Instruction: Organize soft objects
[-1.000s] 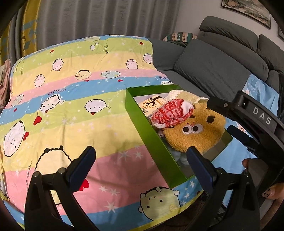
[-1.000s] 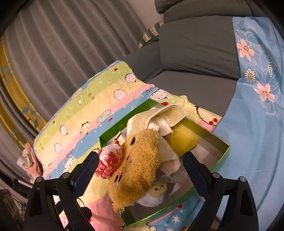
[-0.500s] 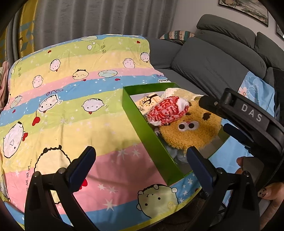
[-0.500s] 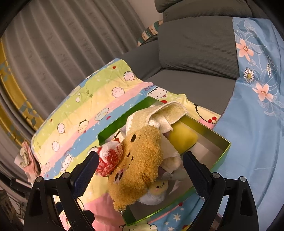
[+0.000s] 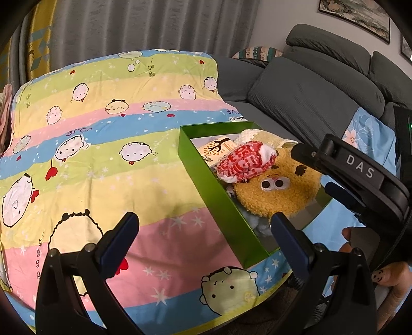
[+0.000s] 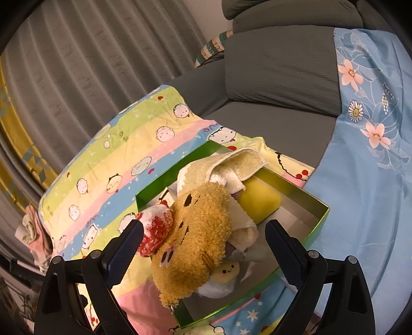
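A green box (image 5: 206, 185) (image 6: 319, 219) sits on a striped cartoon blanket (image 5: 103, 159). It holds a fuzzy orange plush (image 5: 278, 190) (image 6: 200, 232), a red-and-white cloth bundle (image 5: 244, 162) (image 6: 157, 226), a cream towel (image 6: 224, 165), a yellow sponge (image 6: 260, 201) and a small yellow-faced plush (image 6: 226, 270). My left gripper (image 5: 203, 237) is open and empty above the blanket, left of the box. My right gripper (image 6: 203, 244) is open and empty above the box; its body (image 5: 360, 175) shows in the left wrist view.
A grey sofa (image 5: 322, 98) (image 6: 283, 64) stands behind, with a blue floral sheet (image 6: 365, 154) over its seat. Grey curtains (image 5: 128, 23) hang at the back. A pink cloth (image 6: 33, 229) lies at the blanket's far left edge.
The left gripper has drawn slightly back and left; the box sits a bit farther right in its view. The right gripper has barely moved. Both stay open.
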Action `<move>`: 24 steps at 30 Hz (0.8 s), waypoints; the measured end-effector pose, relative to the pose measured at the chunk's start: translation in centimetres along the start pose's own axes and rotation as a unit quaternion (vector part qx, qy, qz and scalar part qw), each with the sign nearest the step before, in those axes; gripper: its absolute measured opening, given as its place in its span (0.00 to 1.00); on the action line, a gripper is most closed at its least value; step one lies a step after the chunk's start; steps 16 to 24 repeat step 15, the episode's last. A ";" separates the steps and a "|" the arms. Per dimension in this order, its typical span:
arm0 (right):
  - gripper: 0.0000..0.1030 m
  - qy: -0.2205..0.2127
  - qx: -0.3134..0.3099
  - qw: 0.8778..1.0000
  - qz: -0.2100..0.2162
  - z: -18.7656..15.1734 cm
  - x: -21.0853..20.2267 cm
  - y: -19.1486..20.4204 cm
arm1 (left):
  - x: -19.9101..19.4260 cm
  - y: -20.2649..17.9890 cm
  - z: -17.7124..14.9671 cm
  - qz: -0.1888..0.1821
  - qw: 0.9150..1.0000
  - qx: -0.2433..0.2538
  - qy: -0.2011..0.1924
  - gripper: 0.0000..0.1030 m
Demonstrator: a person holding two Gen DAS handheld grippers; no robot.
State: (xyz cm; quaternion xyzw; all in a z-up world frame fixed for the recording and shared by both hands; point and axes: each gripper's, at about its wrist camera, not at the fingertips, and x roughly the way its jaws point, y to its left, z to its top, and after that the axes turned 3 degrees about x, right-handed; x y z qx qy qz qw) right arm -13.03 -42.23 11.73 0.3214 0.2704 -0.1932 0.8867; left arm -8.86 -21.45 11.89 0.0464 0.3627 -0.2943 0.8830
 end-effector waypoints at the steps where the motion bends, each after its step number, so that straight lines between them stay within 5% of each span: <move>1: 0.93 -0.001 0.000 1.000 -0.002 0.0 0.0 0.0 | 0.0 0.0 0.0 0.000 1.000 -0.001 0.000 0.99; 24: 0.93 -0.005 -0.002 1.000 -0.016 0.0 -0.1 0.2 | -0.1 0.1 -0.1 -0.007 1.000 -0.007 0.002 0.99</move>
